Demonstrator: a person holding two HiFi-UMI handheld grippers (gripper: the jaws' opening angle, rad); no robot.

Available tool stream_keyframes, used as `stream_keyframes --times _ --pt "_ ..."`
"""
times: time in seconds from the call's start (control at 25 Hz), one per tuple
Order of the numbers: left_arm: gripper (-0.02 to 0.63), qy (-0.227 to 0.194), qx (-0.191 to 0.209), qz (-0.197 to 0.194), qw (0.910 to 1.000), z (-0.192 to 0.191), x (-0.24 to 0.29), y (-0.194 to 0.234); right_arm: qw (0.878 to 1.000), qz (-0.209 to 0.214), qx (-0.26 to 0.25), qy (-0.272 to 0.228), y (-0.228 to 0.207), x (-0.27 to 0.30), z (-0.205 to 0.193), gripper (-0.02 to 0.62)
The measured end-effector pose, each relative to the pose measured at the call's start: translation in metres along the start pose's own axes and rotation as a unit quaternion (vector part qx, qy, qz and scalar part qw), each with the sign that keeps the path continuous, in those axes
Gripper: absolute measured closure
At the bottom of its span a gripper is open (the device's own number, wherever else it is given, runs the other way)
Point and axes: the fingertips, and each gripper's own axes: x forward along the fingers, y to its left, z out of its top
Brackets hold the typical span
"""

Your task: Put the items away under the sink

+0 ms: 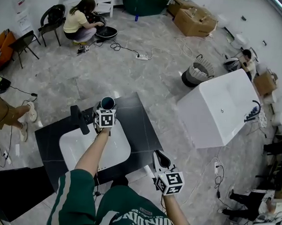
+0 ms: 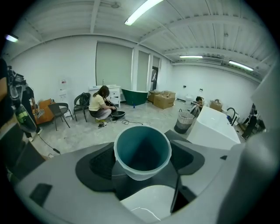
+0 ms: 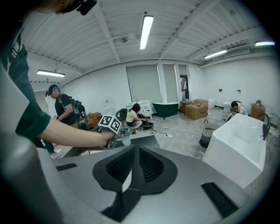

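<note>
A teal cup (image 1: 107,103) stands upright on the dark counter (image 1: 141,124) behind the white sink basin (image 1: 78,151), beside the black faucet (image 1: 79,119). My left gripper (image 1: 105,111) reaches over the basin to it. In the left gripper view the cup (image 2: 142,151) sits between the two wide-spread pads (image 2: 101,164), which flank its sides closely; I see no squeeze on it, and it rests on the counter. My right gripper (image 1: 158,158) hangs off the counter's near right corner, shut with nothing in it; its jaws (image 3: 134,162) meet in the right gripper view.
A white tub (image 1: 220,113) stands to the right of the counter, with a wire bin (image 1: 198,73) behind it. A person (image 1: 81,22) crouches far back, another stands at the left (image 1: 10,114). Cables and cardboard boxes (image 1: 194,18) lie on the floor.
</note>
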Motion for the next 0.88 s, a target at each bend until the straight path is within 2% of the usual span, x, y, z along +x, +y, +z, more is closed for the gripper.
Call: stream_keyframes --times 0.24,0.4,0.64,0.88 --pt "0.219 -0.021 0.032 -0.016 0.9991 -0.003 -0.013 -0.01 1.0 0.001 0.007 0.002 0.001 -0.011 -0.008 0.535" --pt "0.219 -0.028 0.051 -0.045 0.9973 -0.003 -0.035 -0.035 1.0 0.009 0.006 0.007 0.008 -0.018 -0.016 0.535" --pt "0.221 -0.036 0.074 -0.084 0.9931 -0.026 -0.07 -0.074 1.0 0.016 0.001 0.002 0.022 -0.037 -0.039 0.535" --pt "0.221 -0.04 0.079 -0.098 0.9912 -0.052 -0.115 -0.105 1.0 0.02 -0.001 -0.018 0.033 -0.083 -0.053 0.535"
